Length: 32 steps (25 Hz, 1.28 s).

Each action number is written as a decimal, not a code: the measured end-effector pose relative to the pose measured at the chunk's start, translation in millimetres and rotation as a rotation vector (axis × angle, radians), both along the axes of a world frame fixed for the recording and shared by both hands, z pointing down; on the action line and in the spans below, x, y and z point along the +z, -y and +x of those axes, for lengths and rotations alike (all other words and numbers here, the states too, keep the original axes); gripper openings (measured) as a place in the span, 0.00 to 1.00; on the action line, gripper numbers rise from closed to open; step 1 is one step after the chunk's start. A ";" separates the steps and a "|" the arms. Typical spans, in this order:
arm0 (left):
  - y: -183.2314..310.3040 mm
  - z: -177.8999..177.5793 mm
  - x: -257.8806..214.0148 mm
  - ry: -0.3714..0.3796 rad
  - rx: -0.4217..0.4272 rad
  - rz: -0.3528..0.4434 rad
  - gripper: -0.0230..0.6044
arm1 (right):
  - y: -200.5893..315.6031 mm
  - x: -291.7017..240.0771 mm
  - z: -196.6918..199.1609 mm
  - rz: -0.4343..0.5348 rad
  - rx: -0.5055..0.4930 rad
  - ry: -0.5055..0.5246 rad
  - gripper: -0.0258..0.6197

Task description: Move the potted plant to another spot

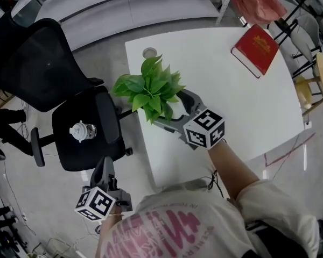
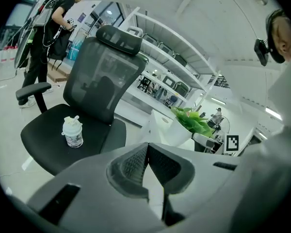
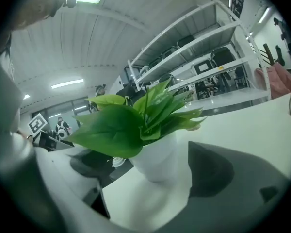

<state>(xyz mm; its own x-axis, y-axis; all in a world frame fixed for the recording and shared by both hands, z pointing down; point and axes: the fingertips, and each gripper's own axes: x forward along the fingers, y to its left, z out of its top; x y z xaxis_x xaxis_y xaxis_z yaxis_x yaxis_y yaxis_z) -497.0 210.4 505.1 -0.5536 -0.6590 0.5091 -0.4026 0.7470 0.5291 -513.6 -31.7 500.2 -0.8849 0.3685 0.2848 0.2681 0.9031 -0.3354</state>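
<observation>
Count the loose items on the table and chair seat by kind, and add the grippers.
potted plant: 1
red book: 1
white jar, on the chair seat: 1
grippers: 2, the left gripper and the right gripper
Total: 5

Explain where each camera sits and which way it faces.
Head view: on the head, steeply down onto white rectangular table, green leafy plant in a white pot, red hardcover book; left gripper, right gripper, right forearm show.
Left gripper view: on that gripper, along its shut jaws toward a black mesh office chair bearing a small white jar.
Right gripper view: on that gripper, along its open jaws, which flank the plant's pot.
Shared: all three show the plant; head and left gripper views share the chair.
</observation>
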 end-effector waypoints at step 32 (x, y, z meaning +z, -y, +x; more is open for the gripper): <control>-3.1 4.7 21.3 -0.054 -0.066 0.015 0.04 | -10.1 4.8 -38.3 0.000 0.013 0.067 0.86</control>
